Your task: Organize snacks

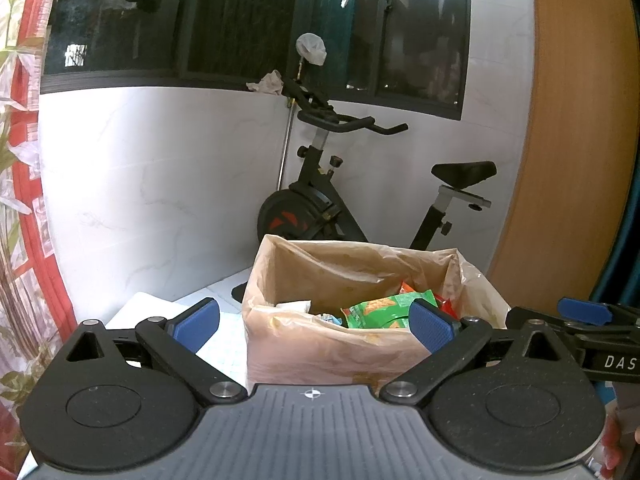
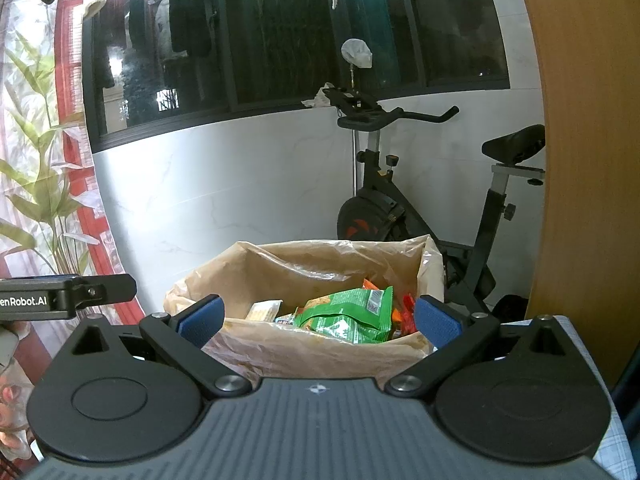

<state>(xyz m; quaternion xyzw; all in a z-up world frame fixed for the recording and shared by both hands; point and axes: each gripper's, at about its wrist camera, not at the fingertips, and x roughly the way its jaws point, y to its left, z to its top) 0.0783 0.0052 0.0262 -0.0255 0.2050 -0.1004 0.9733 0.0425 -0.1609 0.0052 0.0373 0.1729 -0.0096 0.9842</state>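
Note:
A brown box lined with a clear plastic bag (image 1: 320, 352) (image 2: 304, 352) stands just ahead of both grippers. It holds several snack packs: a green packet (image 1: 376, 310) (image 2: 344, 314), orange and red packets (image 2: 404, 308), and a pale wrapper (image 2: 262, 310). My left gripper (image 1: 316, 326) is open and empty, its blue pads at the box's near wall. My right gripper (image 2: 318, 320) is open and empty, at the box's near rim. The right gripper's tip shows at the right edge of the left wrist view (image 1: 584, 312); the left gripper shows at the left edge of the right wrist view (image 2: 68, 290).
A black exercise bike (image 1: 332, 200) (image 2: 400, 208) stands behind the box against a white wall under a dark window. A wooden panel (image 1: 576, 120) (image 2: 592, 120) rises on the right. A red floral curtain (image 1: 24, 200) hangs left. A white checked cloth (image 1: 224, 344) covers the surface.

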